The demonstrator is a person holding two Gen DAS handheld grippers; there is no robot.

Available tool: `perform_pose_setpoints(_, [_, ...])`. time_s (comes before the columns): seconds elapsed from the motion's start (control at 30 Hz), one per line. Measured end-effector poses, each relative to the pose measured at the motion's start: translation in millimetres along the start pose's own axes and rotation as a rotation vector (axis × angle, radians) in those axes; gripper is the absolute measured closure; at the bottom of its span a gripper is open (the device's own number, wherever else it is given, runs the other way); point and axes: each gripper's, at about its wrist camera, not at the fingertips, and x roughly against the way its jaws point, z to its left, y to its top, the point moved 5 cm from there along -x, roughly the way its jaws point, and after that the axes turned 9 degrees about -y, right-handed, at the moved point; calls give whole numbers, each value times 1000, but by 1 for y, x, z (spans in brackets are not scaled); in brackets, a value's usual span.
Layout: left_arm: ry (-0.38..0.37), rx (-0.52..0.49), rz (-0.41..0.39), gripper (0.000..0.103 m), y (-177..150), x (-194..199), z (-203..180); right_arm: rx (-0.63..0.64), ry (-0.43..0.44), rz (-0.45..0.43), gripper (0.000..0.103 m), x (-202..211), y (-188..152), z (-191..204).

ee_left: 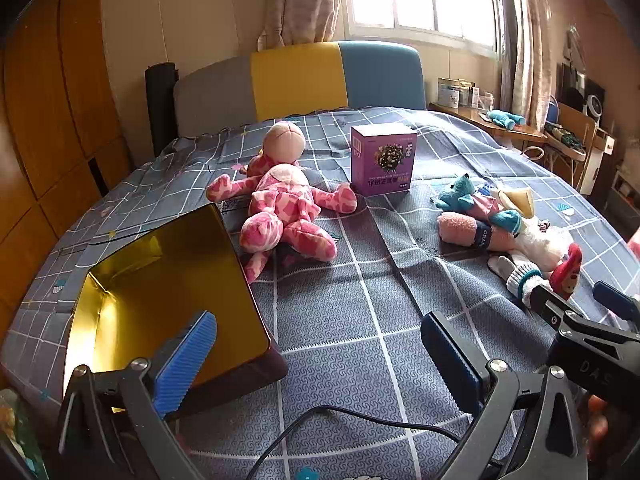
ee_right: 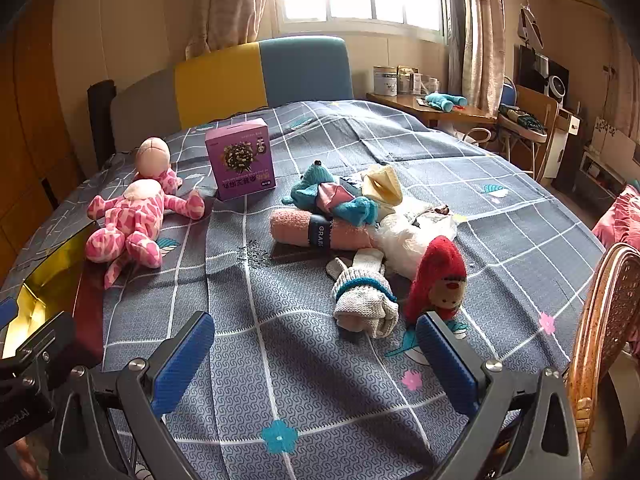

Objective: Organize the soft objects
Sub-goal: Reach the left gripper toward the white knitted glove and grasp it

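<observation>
We hold our left gripper [ee_left: 320, 364] with jaws wide apart and empty above the bed [ee_left: 360, 300], the gold-lined box [ee_left: 168, 300] just beside its left finger and the pink plush toy [ee_left: 288, 208] well ahead. Our right gripper [ee_right: 316, 360], equally spread and empty, hovers near the knitted glove [ee_right: 364, 300] and red-hooded doll [ee_right: 440, 276], with the rolled pink towel [ee_right: 320, 232] beyond
</observation>
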Motion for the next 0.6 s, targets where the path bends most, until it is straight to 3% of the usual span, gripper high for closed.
perform_pose_setpoints(0.6, [-9, -28, 23, 0, 0, -1, -9, -8, -24, -11, 0, -8, 10, -15])
